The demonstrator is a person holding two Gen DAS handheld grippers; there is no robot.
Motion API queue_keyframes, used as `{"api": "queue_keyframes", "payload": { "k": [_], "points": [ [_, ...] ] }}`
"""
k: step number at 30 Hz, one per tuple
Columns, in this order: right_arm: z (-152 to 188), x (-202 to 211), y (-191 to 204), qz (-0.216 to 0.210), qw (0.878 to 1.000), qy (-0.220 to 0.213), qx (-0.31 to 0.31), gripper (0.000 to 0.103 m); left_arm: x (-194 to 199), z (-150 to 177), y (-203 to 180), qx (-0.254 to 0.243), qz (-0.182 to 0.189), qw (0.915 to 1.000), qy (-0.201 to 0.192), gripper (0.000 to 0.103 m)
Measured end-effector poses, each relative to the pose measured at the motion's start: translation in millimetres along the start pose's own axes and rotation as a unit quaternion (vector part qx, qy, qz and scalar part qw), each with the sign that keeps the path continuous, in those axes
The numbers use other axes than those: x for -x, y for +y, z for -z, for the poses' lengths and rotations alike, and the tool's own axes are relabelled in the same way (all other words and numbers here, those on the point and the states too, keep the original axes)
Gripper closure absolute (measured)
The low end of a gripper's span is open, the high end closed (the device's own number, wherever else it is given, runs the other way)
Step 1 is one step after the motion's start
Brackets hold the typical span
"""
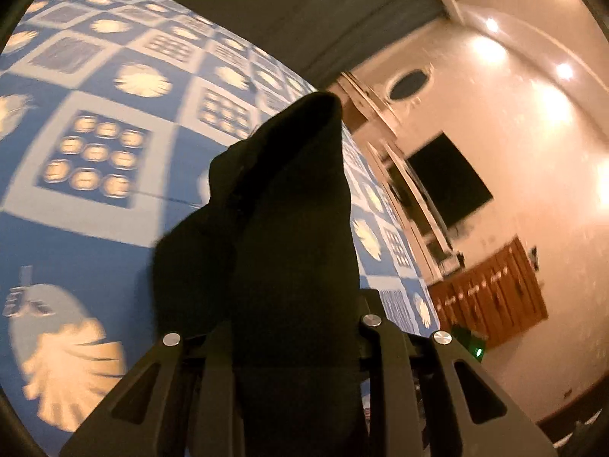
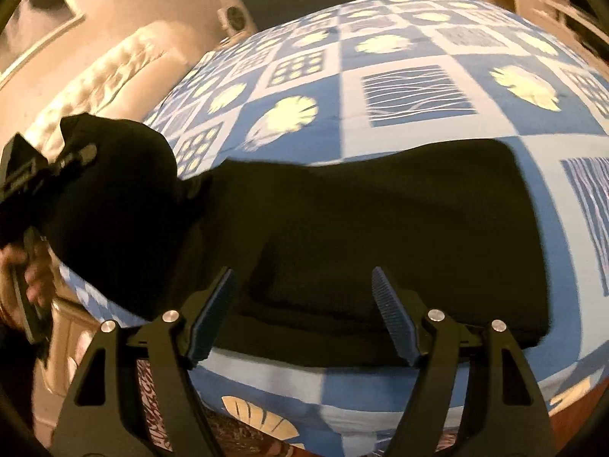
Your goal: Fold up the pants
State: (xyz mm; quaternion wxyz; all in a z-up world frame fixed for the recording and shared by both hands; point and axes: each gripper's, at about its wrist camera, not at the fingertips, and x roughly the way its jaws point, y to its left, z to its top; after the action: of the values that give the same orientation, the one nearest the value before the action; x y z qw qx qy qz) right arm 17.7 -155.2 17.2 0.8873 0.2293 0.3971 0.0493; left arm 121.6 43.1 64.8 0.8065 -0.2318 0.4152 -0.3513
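Left wrist view: the left gripper [image 1: 297,327] is clenched on a bunch of the black pants [image 1: 281,205]; the dark cloth fills the gap between the two arms and rises away from the camera as a raised, draped mass, its far tip ending in a loose fold. The fingertips themselves are buried in the fabric and cannot be seen. Behind and to the left of the cloth lies the blue patterned bedsheet [image 1: 106,125], checked with pale shell and dot squares. To the right are a cream wall with bright lamp spots, a dark wall-mounted screen [image 1: 449,179] and a brown wooden cabinet [image 1: 491,289] lower down; this part of the frame is blurred. Right wrist view: the right gripper [image 2: 304,316] is released, its jaws standing wide apart with the ribbed blue pads [image 2: 392,316] bare and nothing between them. It hovers at the near edge of the pants [image 2: 399,236], which lie here as a flat, broad dark slab on the bedsheet [image 2: 399,76]. From the slab's left end the cloth lifts off the bed and runs up to the left gripper [image 2: 42,175], seen at the left edge with the person's hand [image 2: 30,270] around its handle. A cream padded headboard [image 2: 114,72] stands beyond the bed at upper left.
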Motion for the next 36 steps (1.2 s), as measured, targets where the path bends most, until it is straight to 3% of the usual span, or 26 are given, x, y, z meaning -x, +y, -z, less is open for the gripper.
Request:
{"api": "queue_keyframes", "payload": {
  "k": [6,11,14,16,19,24,25,28,33,36],
  "points": [
    [-11,24,-43,-0.013,0.998,-0.018,-0.067,0.028,-87,24,-44,-0.024,0.004,0.998,0.059,0.081],
    [-9,25,-72,-0.036,0.992,-0.016,-0.121,0.028,-146,52,-59,-0.042,-0.032,0.9937,0.099,0.081],
    [-9,23,-82,-0.045,0.988,-0.015,-0.144,0.028,-168,66,-71,-0.084,-0.071,0.9883,0.106,0.075],
    [-10,22,-89,-0.051,0.986,-0.015,-0.157,0.028,-175,71,-83,-0.111,-0.082,0.9849,0.105,0.056],
    [-9,19,-99,-0.063,0.982,-0.015,-0.179,0.028,-178,75,-92,-0.099,-0.043,0.9893,0.098,0.029],
    [-8,15,-111,-0.083,0.975,-0.01,-0.204,0.028,-165,78,-101,-0.077,-0.019,0.9922,0.096,0.028],
    [-9,14,-111,-0.084,0.976,-0.008,-0.203,0.028,-160,79,-101,-0.075,-0.022,0.9927,0.092,0.023],
    [-11,11,-110,-0.087,0.976,0.001,-0.198,0.028,-135,79,-97,-0.085,-0.051,0.9931,0.063,0.018],
    [-16,-1,-108,-0.084,0.978,0.024,-0.189,0.027,-96,81,-62,-0.105,-0.158,0.9809,0.043,0.017],
    [-18,-7,-103,-0.084,0.98,0.034,-0.175,0.02,-77,86,-36,-0.095,-0.169,0.98,0.045,0.017]
  ]
}}
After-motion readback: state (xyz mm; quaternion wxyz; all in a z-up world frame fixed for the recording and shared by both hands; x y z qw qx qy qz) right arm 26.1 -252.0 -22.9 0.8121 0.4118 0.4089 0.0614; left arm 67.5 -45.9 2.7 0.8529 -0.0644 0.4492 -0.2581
